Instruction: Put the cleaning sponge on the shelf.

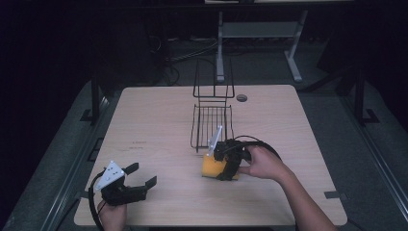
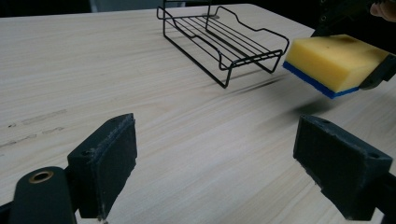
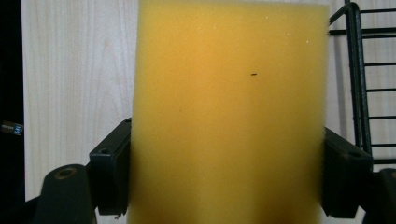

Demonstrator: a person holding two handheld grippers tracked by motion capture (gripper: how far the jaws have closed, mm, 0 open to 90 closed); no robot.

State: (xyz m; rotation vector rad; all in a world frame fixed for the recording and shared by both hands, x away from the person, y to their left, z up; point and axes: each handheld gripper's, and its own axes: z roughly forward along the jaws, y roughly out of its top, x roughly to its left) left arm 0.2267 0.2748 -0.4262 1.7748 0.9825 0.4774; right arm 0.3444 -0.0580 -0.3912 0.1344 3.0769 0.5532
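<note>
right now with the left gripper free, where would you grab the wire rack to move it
Probably the wire rack is best taken by its front rim, the low crosswire nearest the person, coming in from the near left. The left gripper is open on that side, while the right gripper with the sponge sits close in front of the rack's right part.

Yellow foam sponge (image 3: 229, 116): lower end cut off at 6 o'clock (right gripper view).
Black wire rack (image 3: 359, 79): cropped at 3 o'clock.
</note>
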